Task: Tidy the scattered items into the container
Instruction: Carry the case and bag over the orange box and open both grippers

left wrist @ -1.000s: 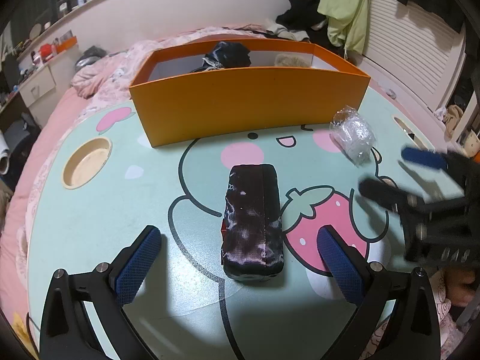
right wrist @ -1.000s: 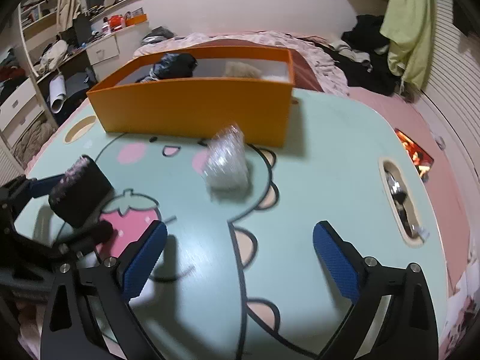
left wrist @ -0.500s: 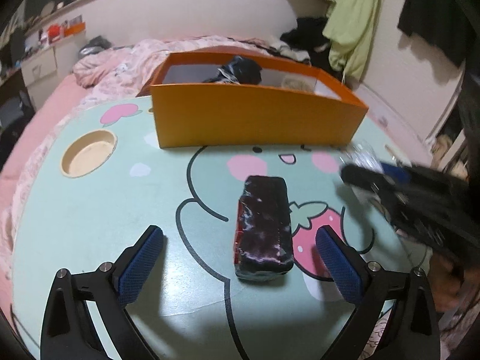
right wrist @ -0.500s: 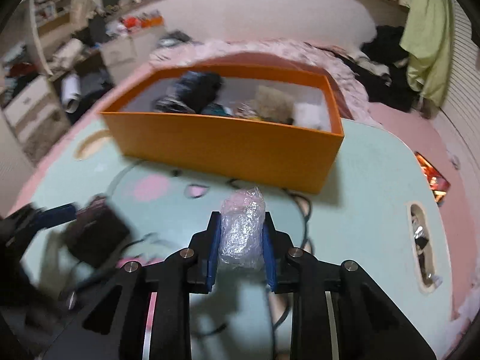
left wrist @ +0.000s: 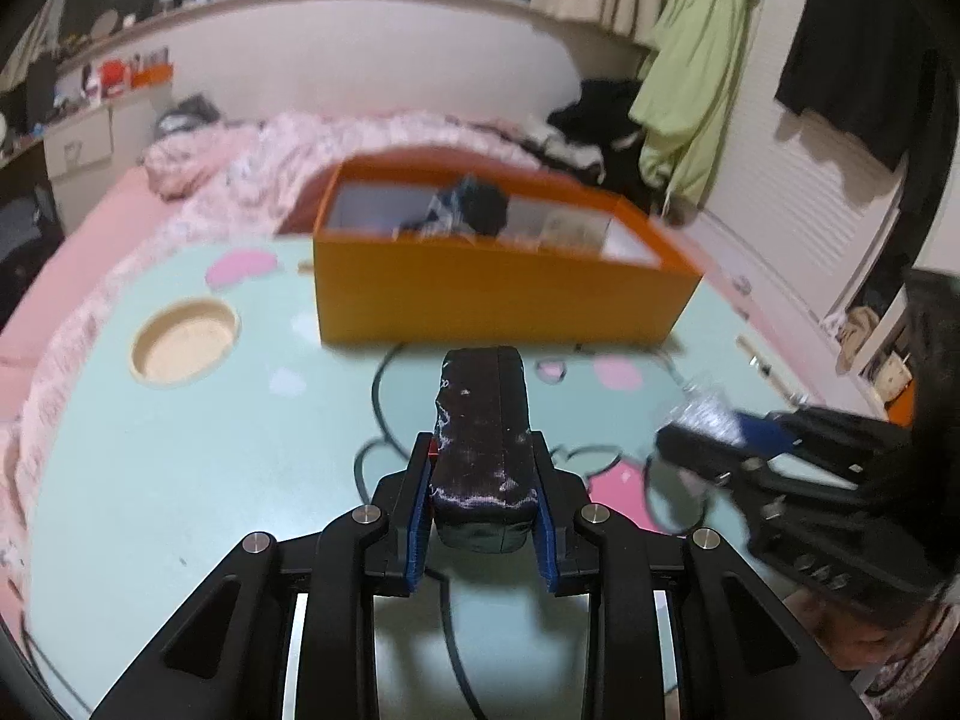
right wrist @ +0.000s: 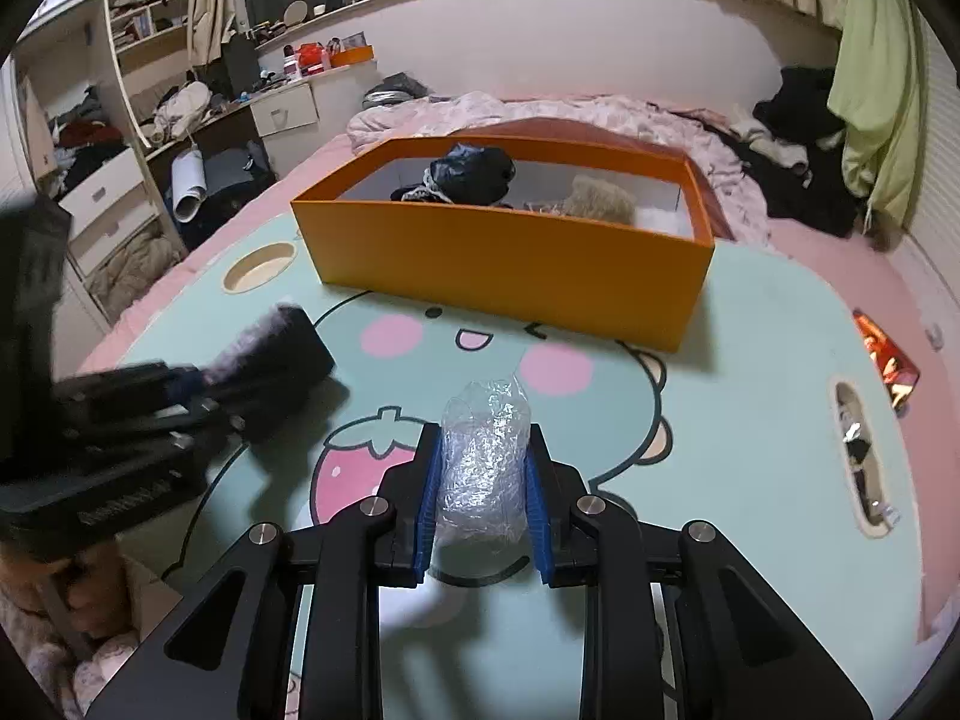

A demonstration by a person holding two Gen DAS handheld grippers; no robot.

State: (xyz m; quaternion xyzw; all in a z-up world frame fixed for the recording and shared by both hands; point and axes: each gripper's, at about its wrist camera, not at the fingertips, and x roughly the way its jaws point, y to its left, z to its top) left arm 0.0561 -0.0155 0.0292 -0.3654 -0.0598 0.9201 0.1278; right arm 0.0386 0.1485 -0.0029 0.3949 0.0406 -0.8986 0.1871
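Note:
My left gripper (left wrist: 483, 510) is shut on a dark rectangular pouch (left wrist: 483, 438) and holds it above the table; it also shows in the right wrist view (right wrist: 276, 354). My right gripper (right wrist: 483, 510) is shut on a crumpled clear plastic wrap (right wrist: 486, 456), which also shows blurred in the left wrist view (left wrist: 705, 411). The orange box (left wrist: 498, 294) stands ahead on the table, also in the right wrist view (right wrist: 510, 258). It holds a black bundle (right wrist: 474, 171) and a tan fluffy item (right wrist: 600, 198).
The mint cartoon table (right wrist: 750, 420) has a round cup hole (left wrist: 183, 342) at the left and a slot (right wrist: 861, 456) at the right. A bed with pink bedding (right wrist: 540, 111) lies behind the box. Drawers and clutter (right wrist: 120, 192) stand to the far left.
My left gripper has closed on the dark pouch and lifted it. My right gripper, shut on the plastic wrap since half a second ago, has lifted it and drawn back from the box.

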